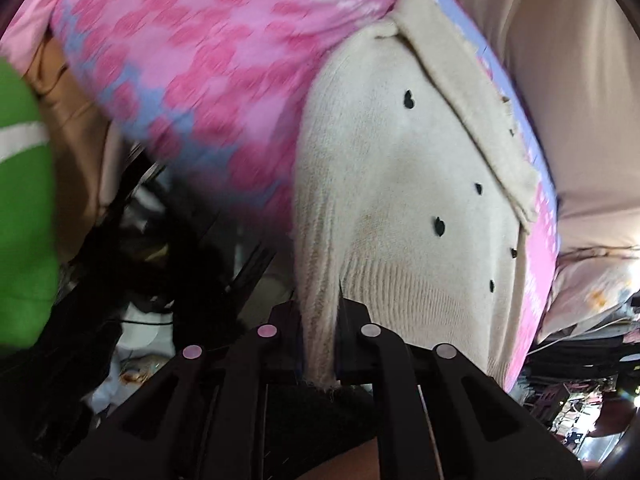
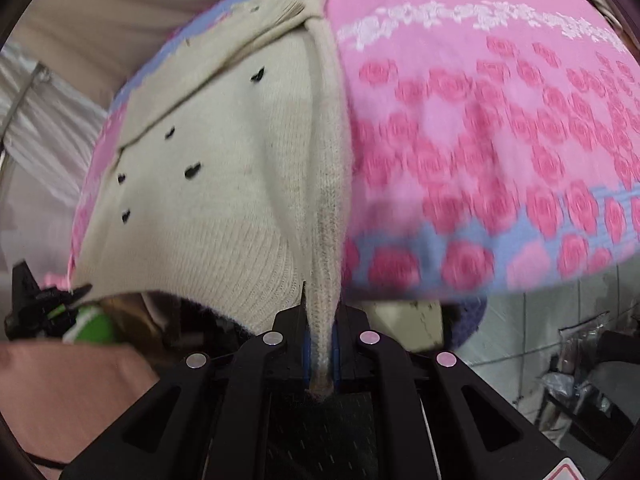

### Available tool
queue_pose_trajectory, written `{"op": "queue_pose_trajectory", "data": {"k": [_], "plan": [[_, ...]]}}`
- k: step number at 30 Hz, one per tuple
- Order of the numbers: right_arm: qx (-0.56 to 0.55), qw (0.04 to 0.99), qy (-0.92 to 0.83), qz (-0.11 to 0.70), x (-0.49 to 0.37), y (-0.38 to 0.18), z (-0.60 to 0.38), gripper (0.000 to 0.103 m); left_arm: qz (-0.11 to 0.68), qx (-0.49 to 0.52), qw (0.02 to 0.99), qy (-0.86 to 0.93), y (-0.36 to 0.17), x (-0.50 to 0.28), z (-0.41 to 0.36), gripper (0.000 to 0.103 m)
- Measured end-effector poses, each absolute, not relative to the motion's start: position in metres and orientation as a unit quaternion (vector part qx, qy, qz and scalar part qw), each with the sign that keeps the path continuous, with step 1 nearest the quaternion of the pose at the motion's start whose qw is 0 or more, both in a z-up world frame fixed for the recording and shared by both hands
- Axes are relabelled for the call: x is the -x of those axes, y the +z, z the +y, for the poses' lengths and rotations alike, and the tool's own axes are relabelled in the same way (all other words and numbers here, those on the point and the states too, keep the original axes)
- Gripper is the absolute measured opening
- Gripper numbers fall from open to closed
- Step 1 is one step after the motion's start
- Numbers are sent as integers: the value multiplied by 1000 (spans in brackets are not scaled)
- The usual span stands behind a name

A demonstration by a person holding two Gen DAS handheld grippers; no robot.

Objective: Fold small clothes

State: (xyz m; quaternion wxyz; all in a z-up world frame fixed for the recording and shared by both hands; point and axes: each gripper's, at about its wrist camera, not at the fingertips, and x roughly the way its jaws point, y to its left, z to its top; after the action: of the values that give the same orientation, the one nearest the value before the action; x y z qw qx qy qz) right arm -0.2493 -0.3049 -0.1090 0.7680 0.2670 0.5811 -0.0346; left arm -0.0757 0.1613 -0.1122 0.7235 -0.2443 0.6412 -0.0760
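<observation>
Your left gripper (image 1: 320,344) and right gripper (image 2: 322,344) each pinch the cream sweater's (image 1: 400,200) ribbed hem at bottom centre — the knit fans upward over the pink bedspread (image 2: 480,120).

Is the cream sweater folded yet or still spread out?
Mostly spread. The sweater lies open over the pink blanket; only its ribbed hem is bunched in both shut grippers.

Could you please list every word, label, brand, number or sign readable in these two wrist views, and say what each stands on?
None can be read.
Cream knit garment: only small black marks, no lettering.
Pink rose-patterned cloth: pattern only, blurred.
Red-edged sticker on the right gripper body: cut off by the frame edge, unreadable.
Left gripper: no markings visible.
</observation>
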Motion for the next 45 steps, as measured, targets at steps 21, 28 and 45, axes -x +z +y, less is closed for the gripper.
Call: {"op": "queue_pose_trajectory", "data": {"k": [21,28,45], "plan": [[-372,866,-42,332,102,0,-392,6,465,227,841,-155,13,-90,99,8],[-387,861,-81,319,-4,-17,-417,6,452,215,856,-128,3,-205,52,9],[-397,837,-205,315,-71,-64,-446,70,499,166,848,-59,-89,-296,9,37]]}}
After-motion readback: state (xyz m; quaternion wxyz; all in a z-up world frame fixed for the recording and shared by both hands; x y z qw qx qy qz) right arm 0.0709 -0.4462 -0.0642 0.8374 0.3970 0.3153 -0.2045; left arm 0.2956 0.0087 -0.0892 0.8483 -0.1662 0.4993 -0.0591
